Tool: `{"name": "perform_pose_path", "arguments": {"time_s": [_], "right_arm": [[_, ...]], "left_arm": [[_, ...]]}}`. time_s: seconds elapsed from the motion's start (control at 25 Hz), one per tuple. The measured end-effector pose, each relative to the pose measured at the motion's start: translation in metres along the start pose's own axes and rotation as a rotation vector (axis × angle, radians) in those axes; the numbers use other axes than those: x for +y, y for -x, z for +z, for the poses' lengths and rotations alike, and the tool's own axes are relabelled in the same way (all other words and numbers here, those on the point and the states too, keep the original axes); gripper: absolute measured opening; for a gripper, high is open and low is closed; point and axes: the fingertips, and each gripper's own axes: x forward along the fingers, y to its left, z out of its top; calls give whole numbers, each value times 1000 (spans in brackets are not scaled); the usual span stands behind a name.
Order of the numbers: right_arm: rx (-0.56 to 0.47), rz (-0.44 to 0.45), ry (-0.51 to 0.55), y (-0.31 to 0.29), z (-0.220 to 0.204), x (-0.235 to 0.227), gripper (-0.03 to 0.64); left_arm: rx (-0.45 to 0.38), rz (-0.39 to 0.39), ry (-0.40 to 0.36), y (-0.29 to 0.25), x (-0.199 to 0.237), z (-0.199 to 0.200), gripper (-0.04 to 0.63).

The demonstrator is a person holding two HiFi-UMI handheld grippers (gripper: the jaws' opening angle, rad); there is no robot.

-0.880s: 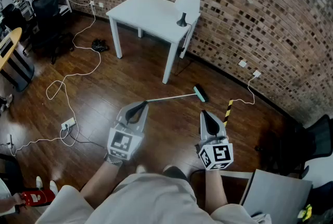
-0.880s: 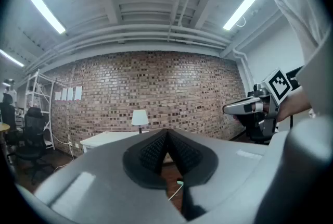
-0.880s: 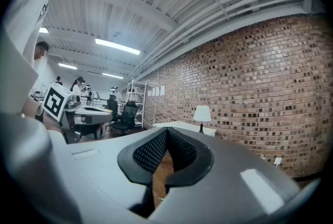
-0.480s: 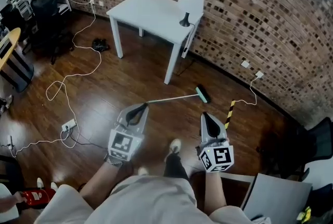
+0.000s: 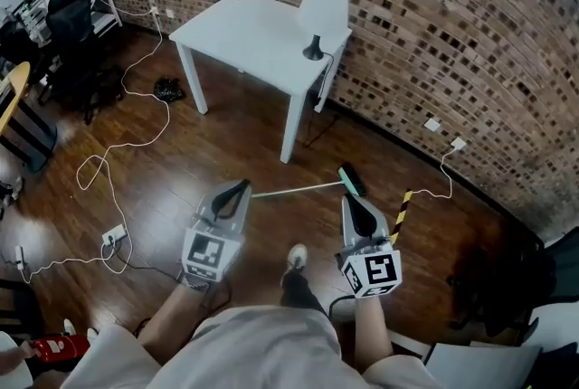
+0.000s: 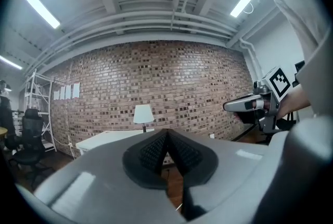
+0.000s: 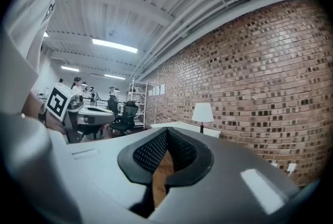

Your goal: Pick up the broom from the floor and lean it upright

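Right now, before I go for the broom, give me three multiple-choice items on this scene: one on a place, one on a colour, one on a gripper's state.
1. Where is the broom?
A. lying flat on the floor
B. leaning upright against the brick wall
C. on top of the white table

2. What colour is the shade of the lamp?
A. black
B. white
C. red

3. How do the jaws of the right gripper stand?
A. shut on the broom handle
B. wide open
C. shut with nothing between them

Answers:
1 A, since the handle and head both rest on the boards.
2 B, since the shade shows plain white in the head view and in both gripper views.
3 C, since the right gripper view shows the pads meeting at the tip with only floor visible beyond them.
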Motion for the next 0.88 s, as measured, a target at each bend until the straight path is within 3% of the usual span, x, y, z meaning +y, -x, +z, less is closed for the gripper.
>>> {"name": "perform_pose_path", "arguments": {"time_s": [0.24,0.48,0.88], "right_arm": [[-21,34,26,-55,19,-91,14],[-16,-6,20,-98,25,-160,14],[53,-72,-37,-137,1,-189,14]], "left_arm": [[-16,41,1,-102,-1,15,2],[-26,68,10,-172,12,27,2],[35,17,36,-222,43,-2,2]]}}
